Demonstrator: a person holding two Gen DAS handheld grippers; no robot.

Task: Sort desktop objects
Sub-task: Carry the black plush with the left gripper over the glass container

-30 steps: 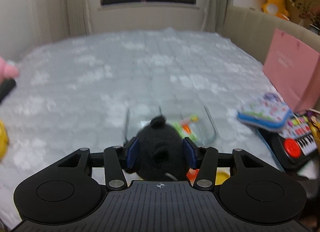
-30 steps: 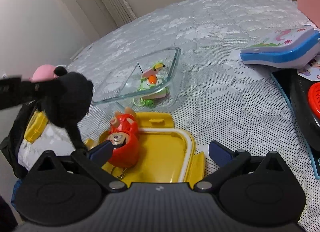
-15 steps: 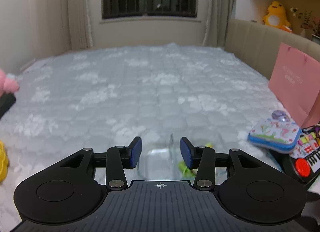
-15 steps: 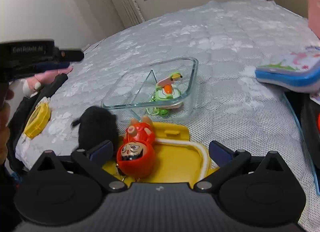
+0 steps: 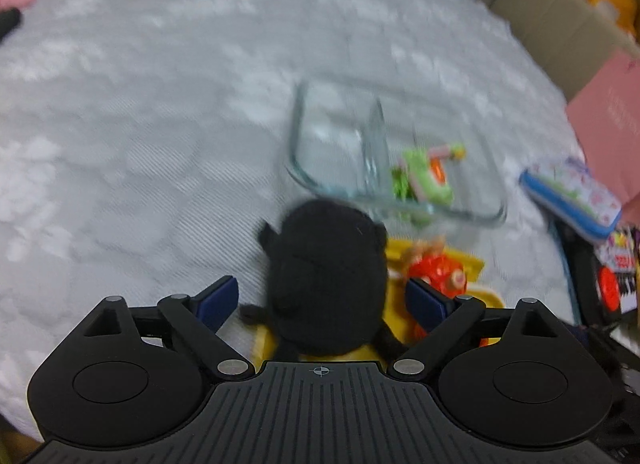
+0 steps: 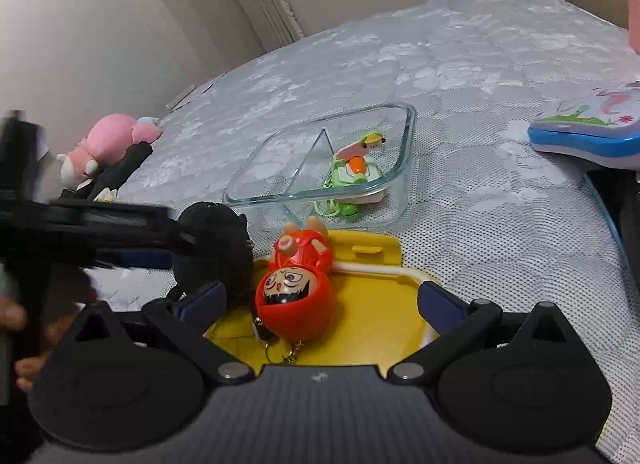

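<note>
White bedspread (image 6: 460, 59) under one glass dish (image 6: 404, 151), two toys, both tongs (image 5: 320, 300) (image 6: 320, 300) spread wide, empty

Glass dish (image 5: 394, 155) motion-blurred, left view

We see a round black plush toy (image 5: 326, 284) with small ears lying at the left edge of a yellow plastic lid (image 6: 360, 304) with a white seal, which lies flat on the white lace bedspread. On that lid rests a red egg-shaped doll keychain (image 6: 296, 290) with a painted grinning face, upside down toward the right wrist camera, its small chain trailing toward us. Just beyond the lid stands a clear glass two-compartment container (image 6: 328, 167); its right compartment holds a green, pink and orange toy keychain (image 6: 354, 167), while its left compartment is bare.
</note>
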